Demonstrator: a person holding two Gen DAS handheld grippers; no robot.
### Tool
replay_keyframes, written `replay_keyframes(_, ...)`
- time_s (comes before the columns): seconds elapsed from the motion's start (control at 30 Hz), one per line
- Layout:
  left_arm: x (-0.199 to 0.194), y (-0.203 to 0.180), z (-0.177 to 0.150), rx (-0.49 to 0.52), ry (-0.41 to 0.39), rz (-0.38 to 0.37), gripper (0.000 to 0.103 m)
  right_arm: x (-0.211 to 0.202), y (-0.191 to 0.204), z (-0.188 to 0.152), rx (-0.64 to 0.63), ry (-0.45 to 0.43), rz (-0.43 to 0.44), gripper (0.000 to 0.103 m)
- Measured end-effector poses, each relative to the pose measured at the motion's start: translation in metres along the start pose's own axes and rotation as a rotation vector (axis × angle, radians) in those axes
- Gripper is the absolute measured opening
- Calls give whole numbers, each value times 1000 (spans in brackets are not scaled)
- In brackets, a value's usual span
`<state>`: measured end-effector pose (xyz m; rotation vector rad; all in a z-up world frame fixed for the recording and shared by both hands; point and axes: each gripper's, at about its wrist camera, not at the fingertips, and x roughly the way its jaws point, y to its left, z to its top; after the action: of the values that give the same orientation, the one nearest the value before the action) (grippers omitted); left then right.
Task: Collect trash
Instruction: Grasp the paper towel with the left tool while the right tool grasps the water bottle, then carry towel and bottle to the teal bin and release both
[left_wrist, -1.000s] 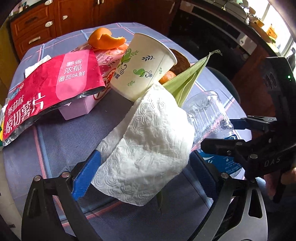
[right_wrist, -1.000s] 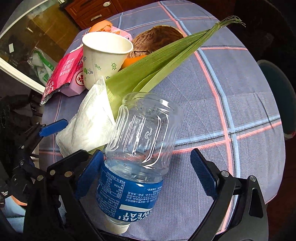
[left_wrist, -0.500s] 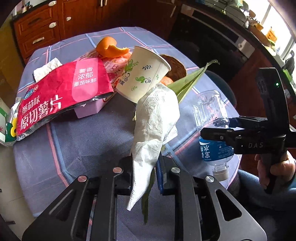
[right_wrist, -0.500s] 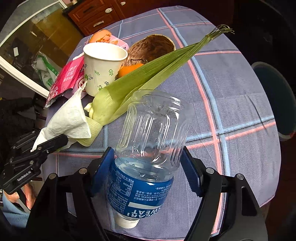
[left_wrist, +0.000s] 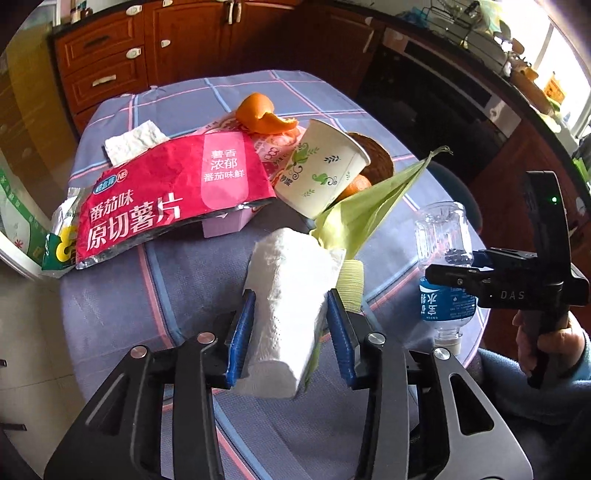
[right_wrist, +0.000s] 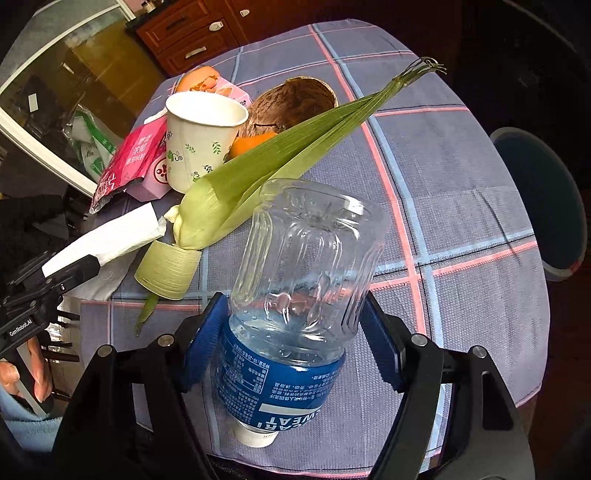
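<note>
A white paper towel (left_wrist: 288, 288) fills the gap between the blue pads of my left gripper (left_wrist: 288, 325), whose jaws are opening; both pads still touch it. The right wrist view shows the paper towel (right_wrist: 110, 236) sticking out of the left gripper (right_wrist: 70, 273), off the cloth. My right gripper (right_wrist: 291, 332) is shut on a clear water bottle (right_wrist: 306, 258) with a blue label, held cap down. From the left wrist view the bottle (left_wrist: 443, 236) hangs in the right gripper (left_wrist: 454, 273) at the table's right edge.
On the checked tablecloth (right_wrist: 461, 166) lie a green corn husk (right_wrist: 288, 155), a paper cup (left_wrist: 321, 173), a red chip bag (left_wrist: 166, 188) over a pink box (left_wrist: 225, 225), orange peel (left_wrist: 264, 118) and a coconut shell (right_wrist: 295, 99). A round blue bin (right_wrist: 543, 199) stands beside the table.
The left jaws closed tight on the paper towel, then widened again, and the towel has puffed out. The left gripper rose. The right jaws closed on the bottle and stayed there.
</note>
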<state>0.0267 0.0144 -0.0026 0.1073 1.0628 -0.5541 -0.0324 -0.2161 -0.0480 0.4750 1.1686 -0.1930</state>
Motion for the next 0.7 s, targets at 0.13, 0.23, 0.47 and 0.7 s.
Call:
replay_keyframes(0.13, 0, -1, -5, 17, -3, 22, 17, -1, 7, -2, -31, -8, -14, 69)
replay_keyframes(0.23, 9, -5, -9, 33, 21, 31, 4, 0, 6, -2, -16, -1, -9, 69)
replay_keyframes(0.47, -19, -10, -3, 10, -51, 46, 3, -14, 0, -3, -16, -45, -14, 68)
replay_keyframes(0.7, -61, -57, 36, 115, -166, 2, 3, -50, -21, 7, 7, -139, -16, 67)
